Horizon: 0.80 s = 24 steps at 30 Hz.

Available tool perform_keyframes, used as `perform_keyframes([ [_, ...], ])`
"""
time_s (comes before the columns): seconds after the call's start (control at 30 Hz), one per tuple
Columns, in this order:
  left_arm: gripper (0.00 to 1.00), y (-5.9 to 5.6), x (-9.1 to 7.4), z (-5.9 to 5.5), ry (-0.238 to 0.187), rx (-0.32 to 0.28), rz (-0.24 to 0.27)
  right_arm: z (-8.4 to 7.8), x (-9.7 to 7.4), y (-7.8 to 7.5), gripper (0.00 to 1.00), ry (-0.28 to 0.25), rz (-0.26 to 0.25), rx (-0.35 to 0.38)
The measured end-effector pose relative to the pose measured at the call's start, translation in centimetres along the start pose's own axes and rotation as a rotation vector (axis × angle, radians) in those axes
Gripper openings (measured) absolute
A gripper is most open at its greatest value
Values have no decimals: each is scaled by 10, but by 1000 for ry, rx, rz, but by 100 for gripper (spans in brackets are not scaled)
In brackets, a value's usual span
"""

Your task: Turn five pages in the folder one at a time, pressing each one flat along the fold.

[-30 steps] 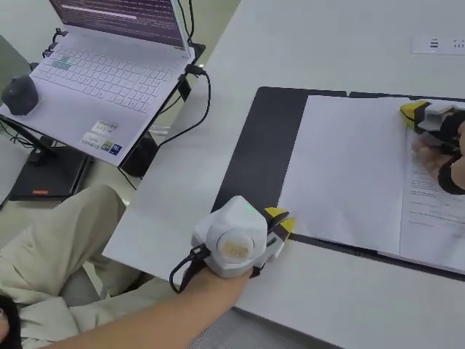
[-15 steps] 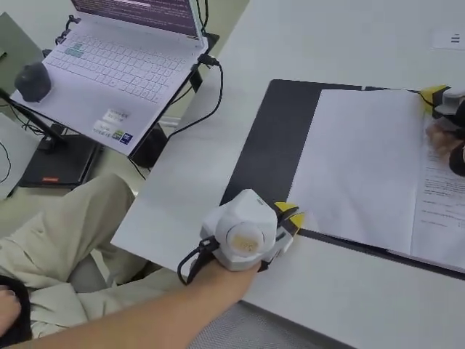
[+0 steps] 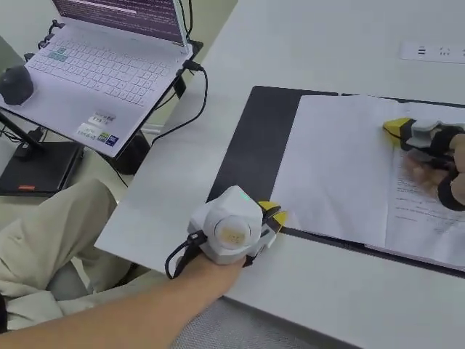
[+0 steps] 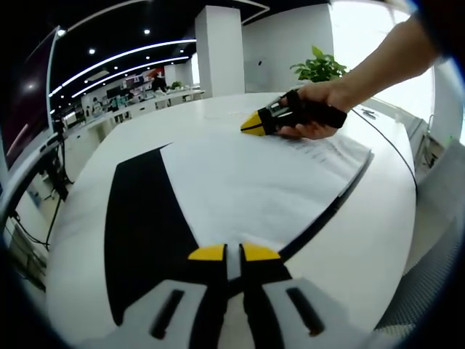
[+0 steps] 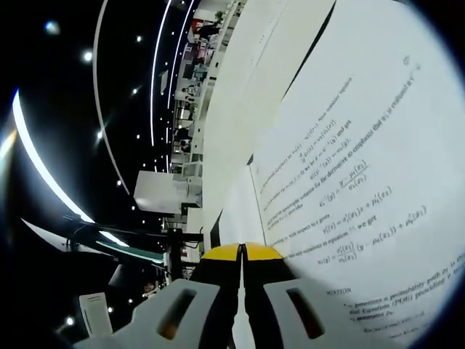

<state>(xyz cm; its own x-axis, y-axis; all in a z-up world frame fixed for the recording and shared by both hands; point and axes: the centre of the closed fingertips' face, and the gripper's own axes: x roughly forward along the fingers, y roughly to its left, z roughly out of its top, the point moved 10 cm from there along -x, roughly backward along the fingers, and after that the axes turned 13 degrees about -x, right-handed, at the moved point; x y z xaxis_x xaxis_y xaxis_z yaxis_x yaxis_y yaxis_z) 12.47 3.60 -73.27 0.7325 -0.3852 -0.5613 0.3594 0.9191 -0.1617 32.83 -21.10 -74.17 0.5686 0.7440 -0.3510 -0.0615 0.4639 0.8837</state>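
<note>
The open folder lies on the white table, its black cover (image 3: 254,145) (image 4: 138,218) spread to the left. A blank turned page (image 3: 341,167) (image 4: 240,182) lies flat over it. The printed page (image 3: 425,214) (image 5: 349,167) lies to the right of the fold. My left gripper (image 3: 275,216) (image 4: 233,253) is shut, its yellow tips resting at the folder's near edge by the blank page's corner. My right gripper (image 3: 396,128) (image 4: 254,122) (image 5: 242,252) is shut, with its tips pressed down on the paper along the fold, near the top of the page.
A laptop (image 3: 109,65) stands on a raised stand off the table's left edge, with a black cable (image 3: 190,109) hanging by it. A dark mouse (image 3: 14,83) sits at far left. A power strip (image 3: 436,51) lies at the table's back right. White table surrounds the folder.
The right gripper has slid a little along the fold toward me. The left gripper stays at the folder's near edge. The head camera has shifted.
</note>
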Motion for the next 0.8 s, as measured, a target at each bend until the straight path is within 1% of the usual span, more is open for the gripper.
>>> perform_keyframes([
  [0.03,5,0,0,0,-1,2,0,-4,-3,0,0,25,4,-8],
  [0.07,5,0,0,0,-1,4,0,-6,-5,0,0,30,7,-11],
  [0.1,5,0,0,0,-1,3,0,-11,-8,-2,0,54,14,-15],
  [0.23,5,0,0,0,5,11,-1,-23,-18,-2,0,79,40,-2],
  [0.27,5,-1,0,0,6,12,0,-30,-23,-1,0,129,50,-6],
  [0.3,5,-1,0,0,6,16,1,-35,-25,-2,0,161,49,-35],
  [0.33,5,-1,0,0,6,18,1,-40,-27,0,0,169,48,-52],
  [0.4,5,-1,0,0,5,13,2,-53,-33,2,0,195,53,-51],
  [0.43,5,-2,0,0,6,16,2,-56,-35,1,0,190,55,-40],
  [0.5,5,-2,0,0,7,17,1,-67,-43,3,0,195,58,-38],
  [0.53,5,-2,0,0,7,17,1,-74,-47,3,0,213,63,-35],
  [0.6,5,-2,0,0,7,22,1,-82,-53,4,0,217,66,-43],
  [0.63,5,-2,0,0,7,25,1,-89,-58,5,0,224,62,-43],
  [0.8,5,-4,-1,1,7,33,-1,-107,-71,4,0,230,66,-22],
])
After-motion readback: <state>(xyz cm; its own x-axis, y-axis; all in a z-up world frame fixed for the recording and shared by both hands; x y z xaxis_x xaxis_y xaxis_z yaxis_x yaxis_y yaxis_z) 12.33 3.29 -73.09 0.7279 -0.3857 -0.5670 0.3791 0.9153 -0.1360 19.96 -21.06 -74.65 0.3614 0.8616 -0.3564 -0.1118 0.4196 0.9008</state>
